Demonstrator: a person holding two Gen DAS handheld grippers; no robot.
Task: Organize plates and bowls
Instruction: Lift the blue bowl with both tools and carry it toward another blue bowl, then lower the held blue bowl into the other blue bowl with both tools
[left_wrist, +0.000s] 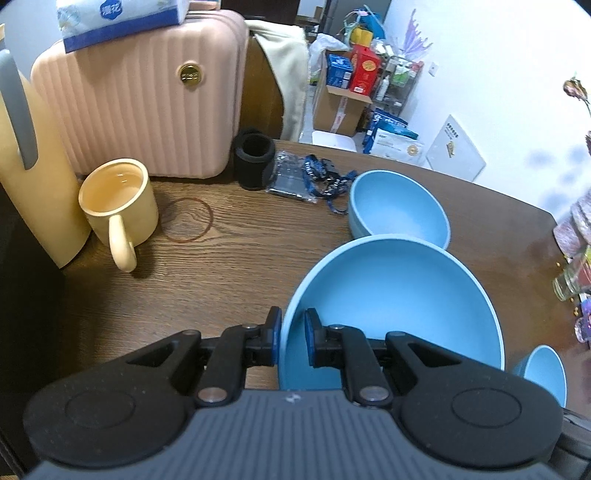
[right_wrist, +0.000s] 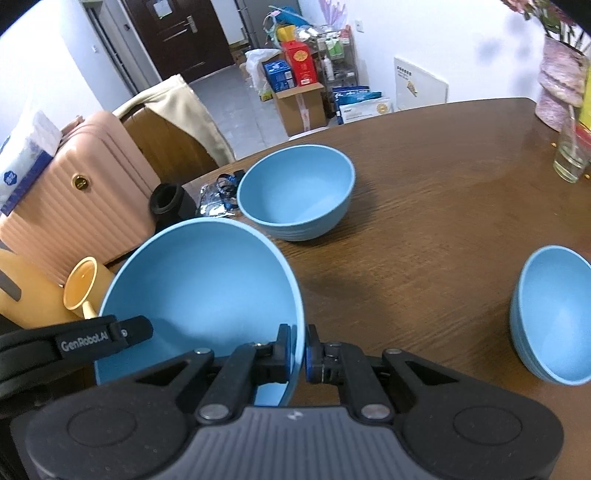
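A large blue bowl (left_wrist: 399, 299) (right_wrist: 207, 280) hangs above the brown table, held from both sides. My left gripper (left_wrist: 293, 338) is shut on its left rim, one pad outside the wall and one inside. My right gripper (right_wrist: 297, 354) is shut on its right rim in the same way. Part of the left gripper's body (right_wrist: 74, 343) shows at the bowl's far side in the right wrist view. A medium blue bowl (left_wrist: 397, 208) (right_wrist: 295, 192) rests on the table beyond the held one. A small blue bowl (left_wrist: 545, 373) (right_wrist: 554, 314) sits to the right.
A yellow mug (left_wrist: 118, 206) and a yellow jug (left_wrist: 26, 177) stand at the left beside a pink suitcase (left_wrist: 144, 99). A black cylinder (left_wrist: 255, 160), a lanyard (left_wrist: 325, 181) and a rubber band (left_wrist: 190, 219) lie behind. A glass (right_wrist: 570, 155) and a vase (right_wrist: 557, 88) stand at the far right.
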